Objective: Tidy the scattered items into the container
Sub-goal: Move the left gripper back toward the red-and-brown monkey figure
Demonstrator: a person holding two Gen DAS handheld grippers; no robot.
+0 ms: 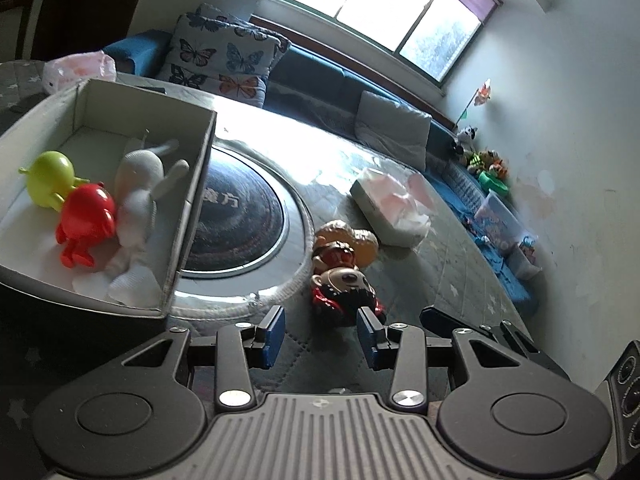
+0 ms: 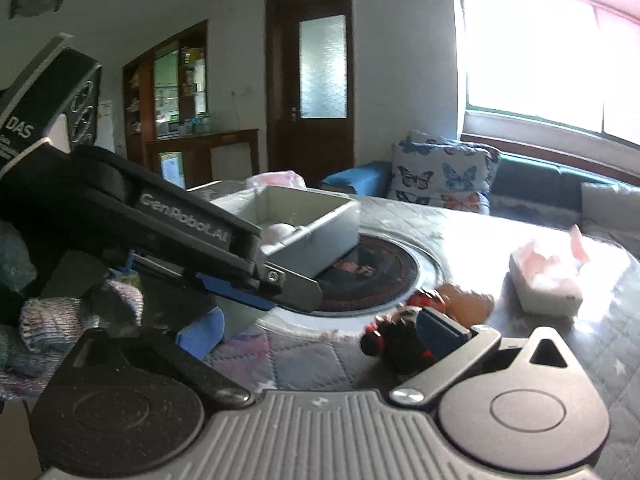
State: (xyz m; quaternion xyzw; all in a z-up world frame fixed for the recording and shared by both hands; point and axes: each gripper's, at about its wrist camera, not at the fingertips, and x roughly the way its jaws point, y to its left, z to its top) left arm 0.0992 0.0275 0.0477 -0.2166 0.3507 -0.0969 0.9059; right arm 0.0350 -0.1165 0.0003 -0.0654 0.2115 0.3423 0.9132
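Bright window (image 1: 384,12) above a blue sofa (image 1: 320,76) — butterfly cushion (image 1: 224,60), dark wooden door (image 2: 310,80), white walls.

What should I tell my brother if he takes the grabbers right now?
Left gripper: open, empty, low over the table, just short of the brown-and-red toys.
Right gripper: open, empty, close to the same toys.
Done: green toy, red toy and white plush lie in the grey box.
Left: the brown-and-red toys beside the round plate go in the box.
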